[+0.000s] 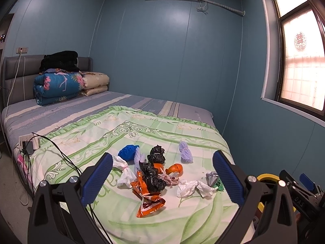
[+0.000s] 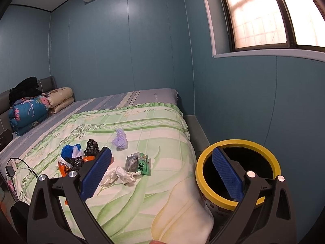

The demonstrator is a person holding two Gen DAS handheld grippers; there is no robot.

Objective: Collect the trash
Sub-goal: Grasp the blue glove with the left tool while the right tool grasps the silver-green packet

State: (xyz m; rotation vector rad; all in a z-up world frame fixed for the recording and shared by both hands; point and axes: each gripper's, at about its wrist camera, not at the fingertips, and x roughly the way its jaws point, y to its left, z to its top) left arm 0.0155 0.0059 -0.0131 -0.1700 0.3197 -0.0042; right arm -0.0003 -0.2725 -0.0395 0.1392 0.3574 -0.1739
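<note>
Blue-padded left tongs (image 1: 162, 180) and right tongs (image 2: 162, 173) gape wide, both empty. Between them lies scattered trash (image 1: 151, 174) on a green bedspread (image 1: 113, 213); a yellow-rimmed bin (image 2: 237, 172) stands beside the bed, under the right tongs. Teal walls (image 1: 152, 61).

A bed (image 1: 154, 105) under a green floral quilt (image 1: 182, 213) carries scattered trash: an orange wrapper (image 1: 149, 203), black bags (image 1: 155, 153), white tissues (image 1: 193, 188), purple foam netting (image 1: 185, 152). Folded blankets (image 1: 59, 87) sit at its head.
</note>
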